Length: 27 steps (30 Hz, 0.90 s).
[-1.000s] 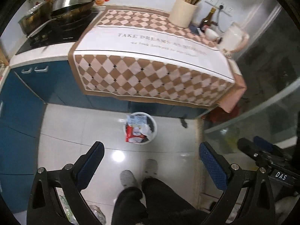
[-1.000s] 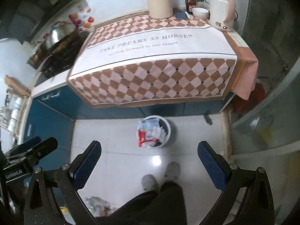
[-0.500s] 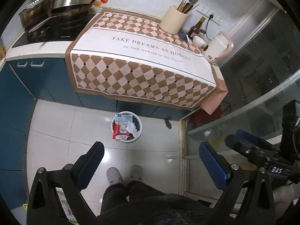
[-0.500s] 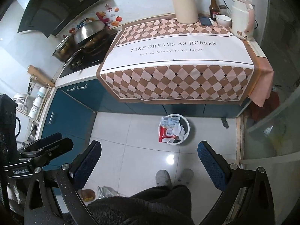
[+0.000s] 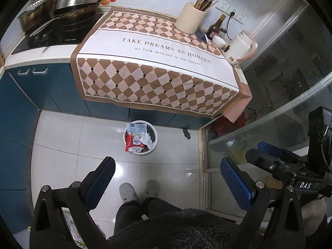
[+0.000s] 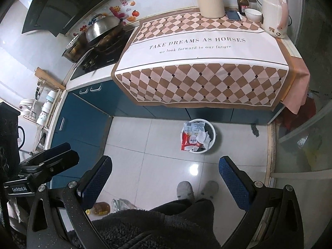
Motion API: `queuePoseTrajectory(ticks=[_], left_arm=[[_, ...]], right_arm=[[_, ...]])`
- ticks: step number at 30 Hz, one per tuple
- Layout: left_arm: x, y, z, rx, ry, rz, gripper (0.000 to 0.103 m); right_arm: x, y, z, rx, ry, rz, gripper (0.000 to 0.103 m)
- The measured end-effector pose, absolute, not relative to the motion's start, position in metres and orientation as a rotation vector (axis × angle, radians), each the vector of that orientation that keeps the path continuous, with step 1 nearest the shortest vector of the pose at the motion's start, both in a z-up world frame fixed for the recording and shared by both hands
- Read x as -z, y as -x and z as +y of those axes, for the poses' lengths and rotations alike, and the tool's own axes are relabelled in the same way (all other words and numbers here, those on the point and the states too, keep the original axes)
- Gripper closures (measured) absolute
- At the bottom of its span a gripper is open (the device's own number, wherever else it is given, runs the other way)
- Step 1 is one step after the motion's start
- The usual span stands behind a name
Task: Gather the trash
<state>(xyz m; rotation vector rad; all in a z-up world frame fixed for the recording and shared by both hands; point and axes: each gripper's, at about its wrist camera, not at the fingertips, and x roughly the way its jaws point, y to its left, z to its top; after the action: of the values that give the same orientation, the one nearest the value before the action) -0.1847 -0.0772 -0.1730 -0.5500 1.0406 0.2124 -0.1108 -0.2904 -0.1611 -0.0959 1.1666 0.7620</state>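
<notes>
Both of your grippers are spread wide and hold nothing: the left gripper and the right gripper hang high over the floor, well above everything. The trash you can reach lies low at your left, by your feet: a crumpled clear wrapper and an orange-brown packet just beside it, both partly hidden behind the right gripper's left finger and your dark fleece. The white bin stands near the foot of the blue cabinets, already heaped, with a red packet leaning over its rim. That is your first risk: another piece dropped on top will likely slide off, or nudge the red packet onto the tiles. The second is the wrapper itself, thin and probably slippery, so a shallow pinch may lose it. The open tile between your slippers and the bin gives free room to descend, but the cabinet fronts close in on the left, the glass partition with its raised sill on the right, and the overhanging checked cloth above the bin could catch a finger as you rise.
</notes>
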Motion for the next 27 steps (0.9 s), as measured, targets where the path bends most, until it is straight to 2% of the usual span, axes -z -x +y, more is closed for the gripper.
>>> queuePoseTrajectory(ticks=[27], left_arm=[[0.1727, 0.1829, -0.0806, -0.186, 0.547, 1.047, 0.0]], right_arm=[[0.1665, 0.1184, -0.2951, -0.779, 0.086, 1.184, 0.0]])
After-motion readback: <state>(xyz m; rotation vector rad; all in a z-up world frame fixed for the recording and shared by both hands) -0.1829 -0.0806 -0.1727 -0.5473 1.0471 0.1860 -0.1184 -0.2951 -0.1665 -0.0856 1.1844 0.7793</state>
